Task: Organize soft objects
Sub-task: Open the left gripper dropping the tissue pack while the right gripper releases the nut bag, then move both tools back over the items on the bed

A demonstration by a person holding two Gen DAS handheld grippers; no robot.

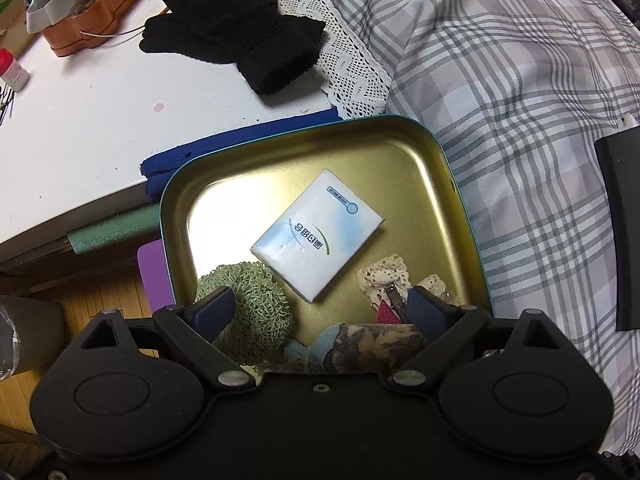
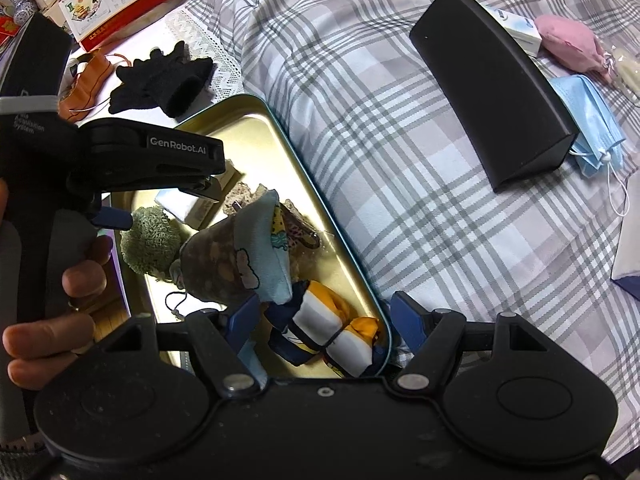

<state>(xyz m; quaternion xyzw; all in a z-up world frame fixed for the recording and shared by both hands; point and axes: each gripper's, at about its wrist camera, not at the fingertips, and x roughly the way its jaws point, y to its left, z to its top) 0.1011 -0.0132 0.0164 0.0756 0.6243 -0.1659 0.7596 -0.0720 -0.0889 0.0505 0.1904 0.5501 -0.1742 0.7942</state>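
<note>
A gold tin (image 1: 404,148) with a teal rim rests on the plaid bedspread (image 1: 520,100). In it lie a white tissue pack (image 1: 316,236), a green crocheted scrubber (image 1: 256,304), cream lace pieces (image 1: 384,276) and a brown patterned pouch (image 1: 376,344). My left gripper (image 1: 320,312) hovers open over the tin's near end, pads touching nothing. In the right wrist view the pouch (image 2: 224,256) stands with its blue lining showing. A folded white, orange and navy cloth (image 2: 328,320) lies below my open right gripper (image 2: 326,320). Its right finger hangs outside the tin's rim (image 2: 320,208).
Black knit gloves (image 1: 236,36) lie on the white table (image 1: 80,120) beside an orange tin (image 1: 96,20). On the bed are a black curved box (image 2: 492,96), blue face masks (image 2: 592,120) and a pink pouch (image 2: 568,44). A hand (image 2: 60,320) grips the left tool's handle.
</note>
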